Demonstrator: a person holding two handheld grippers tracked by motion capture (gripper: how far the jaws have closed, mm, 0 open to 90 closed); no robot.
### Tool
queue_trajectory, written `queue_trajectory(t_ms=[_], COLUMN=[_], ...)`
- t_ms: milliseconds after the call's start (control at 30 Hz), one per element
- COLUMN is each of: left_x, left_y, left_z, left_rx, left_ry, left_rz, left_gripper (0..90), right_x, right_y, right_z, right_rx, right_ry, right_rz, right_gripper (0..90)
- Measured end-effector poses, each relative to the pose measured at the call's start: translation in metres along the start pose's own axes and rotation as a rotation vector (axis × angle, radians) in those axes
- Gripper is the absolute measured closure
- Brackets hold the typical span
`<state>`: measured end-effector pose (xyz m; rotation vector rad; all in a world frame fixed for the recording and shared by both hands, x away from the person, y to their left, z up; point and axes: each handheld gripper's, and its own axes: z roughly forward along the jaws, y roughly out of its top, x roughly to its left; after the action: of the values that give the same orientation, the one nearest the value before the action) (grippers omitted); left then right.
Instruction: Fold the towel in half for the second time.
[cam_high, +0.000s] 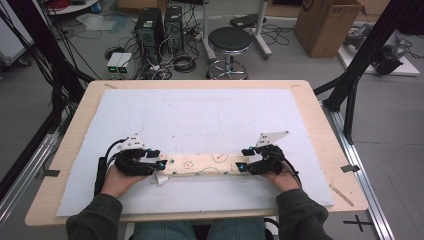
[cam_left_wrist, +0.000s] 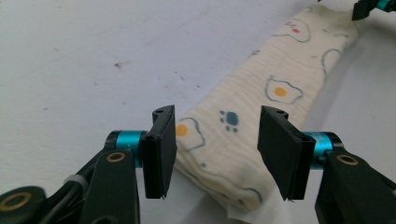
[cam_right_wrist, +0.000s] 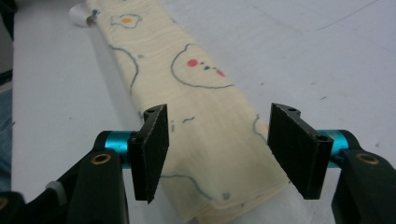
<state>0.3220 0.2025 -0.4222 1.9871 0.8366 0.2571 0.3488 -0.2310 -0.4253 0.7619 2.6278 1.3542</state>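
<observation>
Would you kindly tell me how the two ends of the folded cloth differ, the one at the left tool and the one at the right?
The folded cloth has a white tag sticking out at the end by the left tool; the end by the right tool shows none. The left end carries a fried-egg print; the right end shows only outlines. Both ends lie flat on the white mat, each between open jaws.

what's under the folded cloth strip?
The folded cloth strip lies flat on the white mat covering the wooden table. A white tag pokes out near its left end. Anything between its layers is hidden.
</observation>
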Motion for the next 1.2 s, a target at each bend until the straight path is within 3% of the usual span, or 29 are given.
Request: queue_trajectory(t_ms=[167, 367, 533, 800, 900, 1200], left_x=[0.008, 0.012, 0.013, 0.013, 0.013, 0.009], left_y=[0.0, -0.002, -0.004, -0.005, -0.006, -0.008], left_z=[0.007, 0.017, 0.02, 0.022, 0.022, 0.022], left_rx=[0.001, 0.037, 0.073, 0.112, 0.122, 0.122], left_ry=[0.042, 0.033, 0.036, 0.025, 0.02, 0.03], left_rz=[-0.027, -0.056, -0.051, -0.066, -0.056, -0.03], left_gripper=[45.0, 45.2, 49.0, 52.5, 53.4, 63.0], right_x=[-0.014, -0.024, -0.024, -0.023, -0.021, -0.018], right_y=[0.0, -0.003, -0.004, -0.006, -0.006, -0.006], right_z=[0.001, 0.002, 0.006, 0.01, 0.011, 0.012], right_rx=[0.011, 0.025, 0.071, 0.097, 0.106, 0.114], right_ry=[-0.045, -0.047, -0.058, -0.067, -0.072, -0.052], right_rz=[0.073, 0.141, 0.141, 0.14, 0.12, 0.099], right_gripper=[42.6, 47.8, 51.3, 55.1, 57.1, 72.4])
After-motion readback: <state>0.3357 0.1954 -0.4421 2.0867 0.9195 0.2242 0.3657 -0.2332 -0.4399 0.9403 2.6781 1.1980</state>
